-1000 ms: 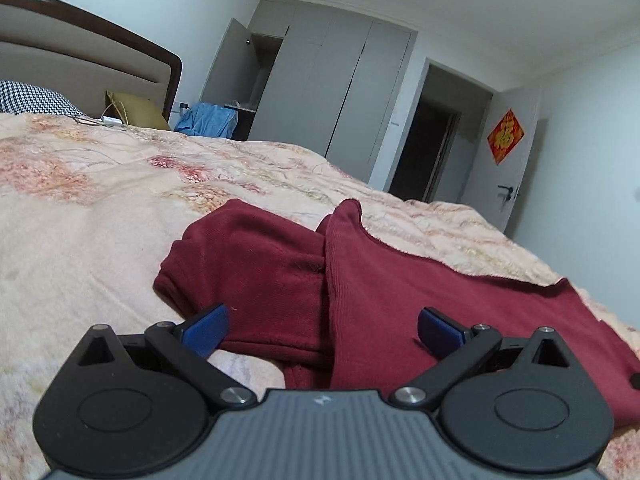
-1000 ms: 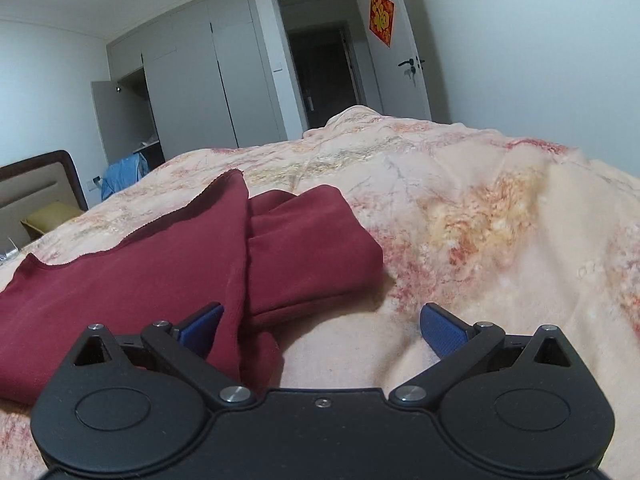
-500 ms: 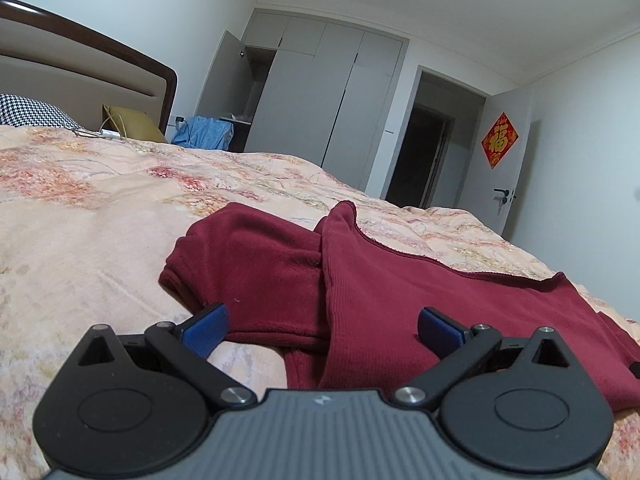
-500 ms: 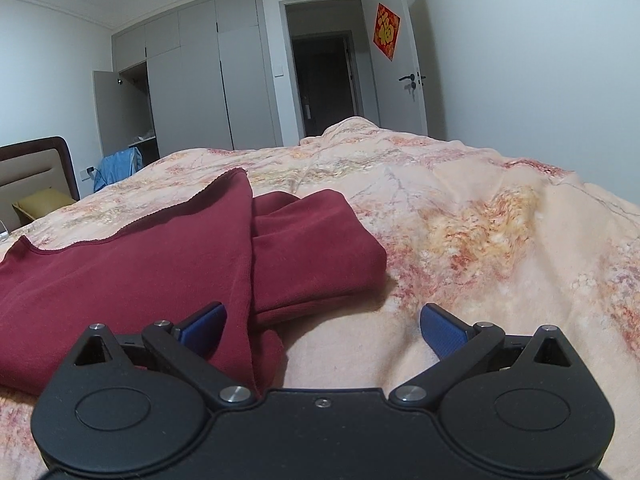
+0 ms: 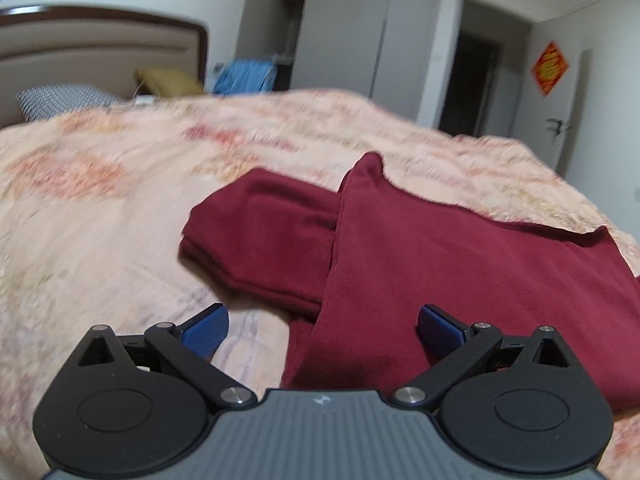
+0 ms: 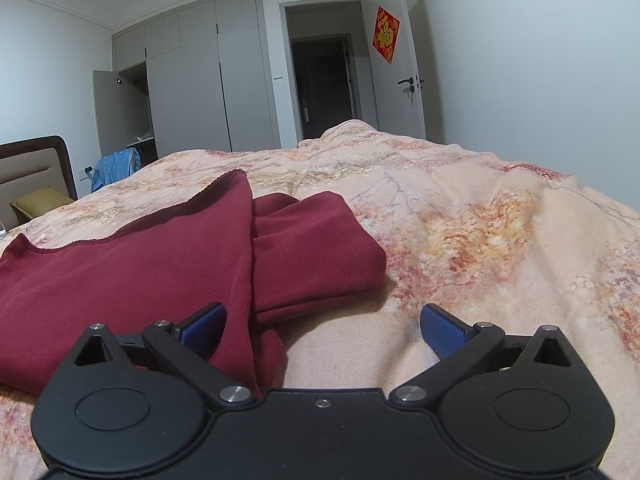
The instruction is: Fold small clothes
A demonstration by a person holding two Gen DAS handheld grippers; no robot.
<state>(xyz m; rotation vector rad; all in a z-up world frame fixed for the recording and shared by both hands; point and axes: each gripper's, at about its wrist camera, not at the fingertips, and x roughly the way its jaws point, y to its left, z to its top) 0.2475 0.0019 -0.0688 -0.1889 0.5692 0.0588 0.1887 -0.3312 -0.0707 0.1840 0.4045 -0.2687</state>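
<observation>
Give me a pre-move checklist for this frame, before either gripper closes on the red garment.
1. Left gripper open: ok, jaws wide apart.
2. Right gripper open: ok, jaws wide apart.
3. Both empty: ok, no cloth pinched.
4. Red garment flat on the bedspread: ok, with a folded sleeve part beside its edge.
5. Cloth edge between the fingers: ok for both, each straddles the near edge.
6. Left view sharp enough to aim: not ok, it is motion blurred.

Dark-red garment [image 5: 460, 264] half-folded on bedspread [image 5: 100, 220]
</observation>
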